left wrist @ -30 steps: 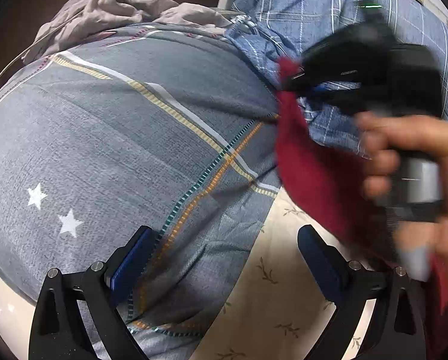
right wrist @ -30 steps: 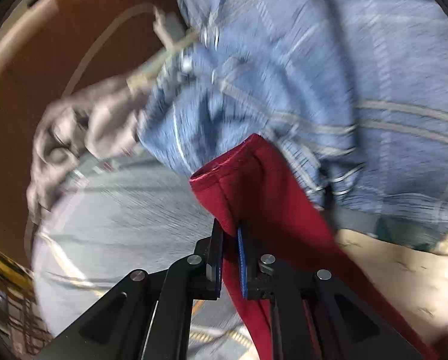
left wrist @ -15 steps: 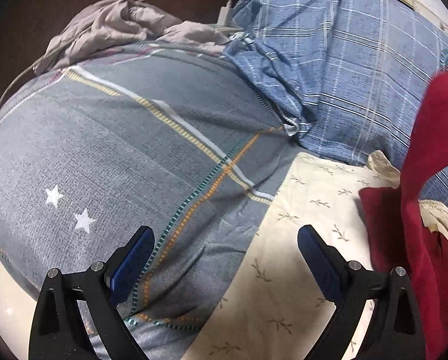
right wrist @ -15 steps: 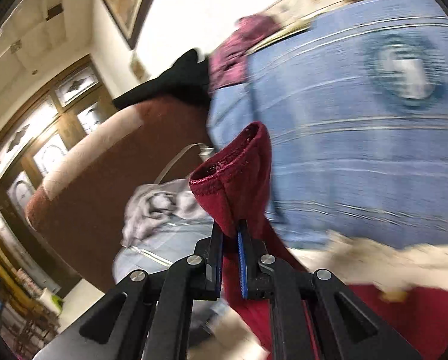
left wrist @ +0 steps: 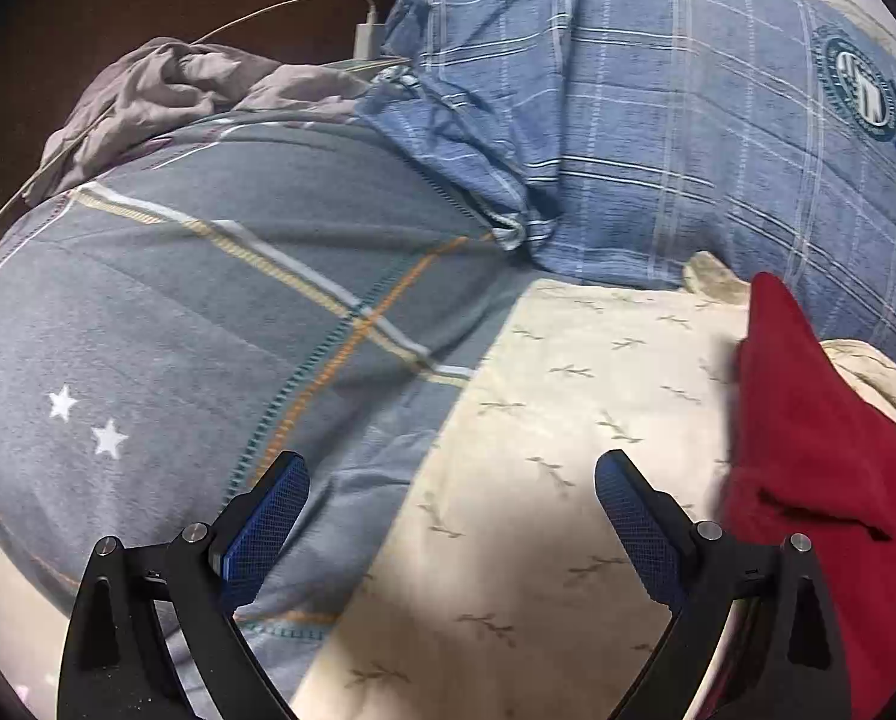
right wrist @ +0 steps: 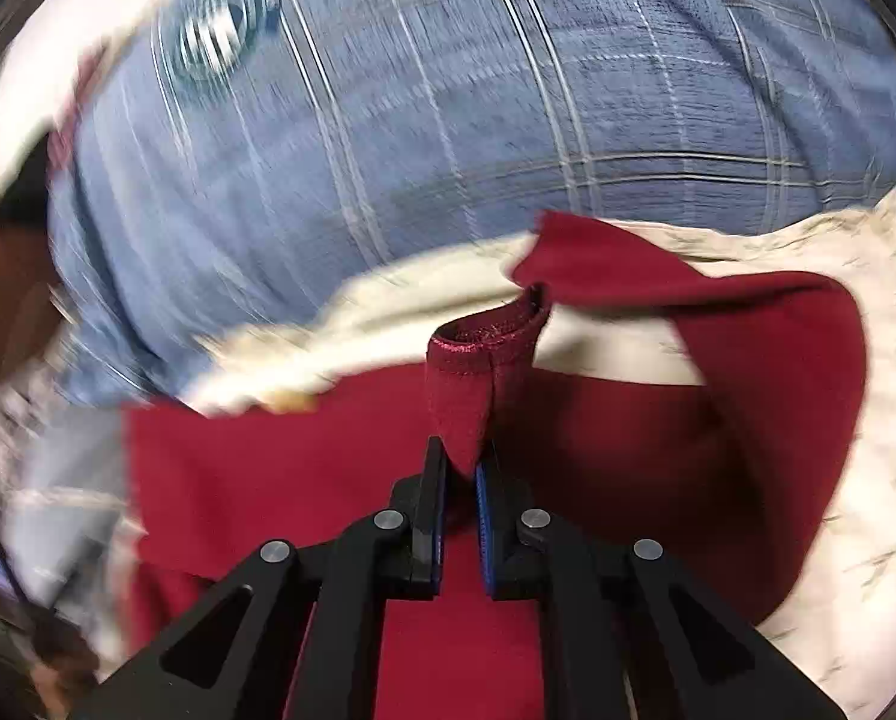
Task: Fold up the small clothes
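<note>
A dark red garment (right wrist: 766, 396) lies partly folded on a cream patterned sheet (right wrist: 868, 540). My right gripper (right wrist: 461, 468) is shut on a hemmed edge of the red garment (right wrist: 478, 360) and holds it folded over the rest of the cloth. In the left wrist view the red garment (left wrist: 808, 450) sits at the right on the cream sheet (left wrist: 538, 510). My left gripper (left wrist: 451, 504) is open and empty, hovering over the sheet to the left of the garment.
A blue plaid pillow (left wrist: 658, 120) with a round emblem lies behind the garment. A grey-blue quilt with stripes and white stars (left wrist: 207, 312) fills the left. A crumpled grey cloth (left wrist: 165, 90) and a white charger with cable (left wrist: 366, 39) lie at the back.
My right gripper has swung the red hem from high up down and over onto the garment. It has left the left wrist view, and the red cloth now lies lower at the right.
</note>
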Available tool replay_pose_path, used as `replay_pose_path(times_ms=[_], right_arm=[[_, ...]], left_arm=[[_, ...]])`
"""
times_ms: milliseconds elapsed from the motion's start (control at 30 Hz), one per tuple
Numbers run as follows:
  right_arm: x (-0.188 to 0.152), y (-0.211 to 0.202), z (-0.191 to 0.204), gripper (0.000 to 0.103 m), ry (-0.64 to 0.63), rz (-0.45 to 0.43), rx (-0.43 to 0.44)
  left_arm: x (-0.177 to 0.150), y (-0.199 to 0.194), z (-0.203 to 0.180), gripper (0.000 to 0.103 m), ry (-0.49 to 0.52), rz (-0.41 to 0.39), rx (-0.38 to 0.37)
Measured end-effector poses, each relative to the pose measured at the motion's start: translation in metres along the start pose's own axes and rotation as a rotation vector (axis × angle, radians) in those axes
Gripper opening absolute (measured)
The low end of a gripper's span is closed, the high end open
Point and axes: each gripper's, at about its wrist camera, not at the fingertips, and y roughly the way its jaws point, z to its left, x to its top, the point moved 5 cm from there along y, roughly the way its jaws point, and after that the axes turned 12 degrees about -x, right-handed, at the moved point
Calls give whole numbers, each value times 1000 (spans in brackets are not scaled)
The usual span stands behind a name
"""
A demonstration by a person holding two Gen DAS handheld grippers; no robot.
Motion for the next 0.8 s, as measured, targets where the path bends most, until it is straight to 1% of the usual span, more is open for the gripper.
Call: replay_pose_path(times_ms=[67,100,133,167,200,233,300,333,400,433,467,500,533,567,600,633,667,700,733,800], right_arm=[[-9,-1,-3,21,26,67,17],[-13,-8,-6,28,31,73,19],[-17,-17,-6,44,33,59,25],[-20,-29,-2,54,33,30,34],[-22,-38,5,56,30,11,55],[-24,-47,19,56,9,5,101],[-26,-54,55,57,-64,17,187],[-26,-57,87,57,-134,21,240],[-22,-55,140,58,-244,1,303],[-19,-53,168,61,-299,-25,327],[-14,-50,191,66,-339,-53,336],[-9,-43,211,69,-370,-79,338],[-3,-32,237,77,-410,-93,344],[-1,-18,255,82,-441,-71,350],[-3,0,273,82,-478,-20,337],[-8,21,288,79,-513,50,313],[-13,34,296,66,-539,102,299],[-23,55,309,57,-593,149,246],[-28,69,316,51,-629,137,192],[-34,79,331,51,-652,53,165]], left_arm=[[0,-1,-3,96,3,1,-27],[-1,-3,-5,96,5,2,-48],[-1,-5,-5,96,6,5,-64],[-1,-7,-6,96,10,10,-83],[-2,-8,-7,96,11,13,-102],[-2,-10,-8,96,17,18,-119],[-3,-11,-11,96,27,34,-157],[-4,-12,-14,96,33,48,-190],[-5,-14,-19,96,41,65,-250],[-7,-15,-22,96,55,75,-275],[-9,-14,-24,96,71,88,-286],[-10,-13,-26,96,85,100,-291],[-12,-10,-28,96,97,118,-299],[-14,-8,-29,96,103,137,-307],[-16,-5,-30,96,105,152,-313],[-17,-3,-31,96,106,166,-317],[-18,0,-31,96,111,179,-314],[-19,3,-30,96,125,195,-294],[-18,7,-30,96,140,203,-270],[-16,14,-28,96,169,206,-210]])
